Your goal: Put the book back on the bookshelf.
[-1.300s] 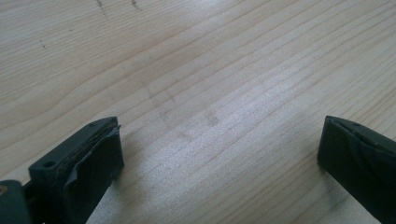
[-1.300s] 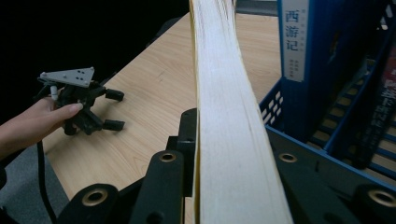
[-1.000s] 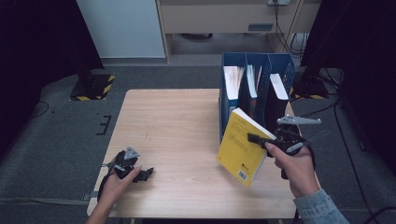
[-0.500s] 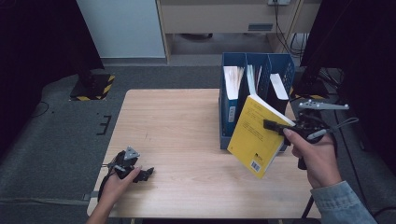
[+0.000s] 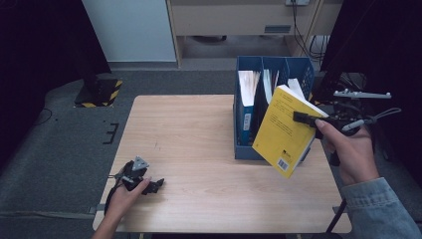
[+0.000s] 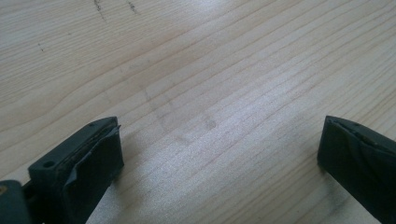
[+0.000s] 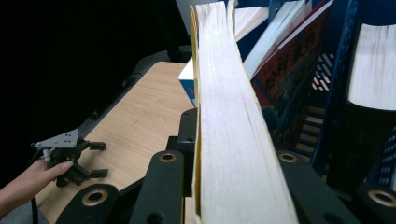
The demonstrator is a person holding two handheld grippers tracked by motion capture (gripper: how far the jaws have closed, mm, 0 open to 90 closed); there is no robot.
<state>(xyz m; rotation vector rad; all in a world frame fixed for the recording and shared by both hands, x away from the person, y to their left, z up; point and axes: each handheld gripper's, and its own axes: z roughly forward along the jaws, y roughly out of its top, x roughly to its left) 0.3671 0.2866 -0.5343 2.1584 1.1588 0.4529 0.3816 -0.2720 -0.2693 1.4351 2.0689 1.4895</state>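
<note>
- Since the earlier frame, my right hand-held gripper (image 5: 304, 118) has carried the yellow book (image 5: 284, 130) up and rightward, clamped by its edge, at right of centre.
- Left hand-held gripper (image 5: 149, 185) rests agape on the counter (image 5: 199, 129), lower left.
- Filing step: next, I'd square the book over a slot of the blue file rack (image 5: 245, 147).

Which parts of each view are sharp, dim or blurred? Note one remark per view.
High view: table evenly lit, surroundings dark, yellow book sharp. Left gripper view: wood grain crisp, left claw tips soft, faint shadow beneath. Right gripper view: the book's page edge bright and soft up close, left side black.
</note>
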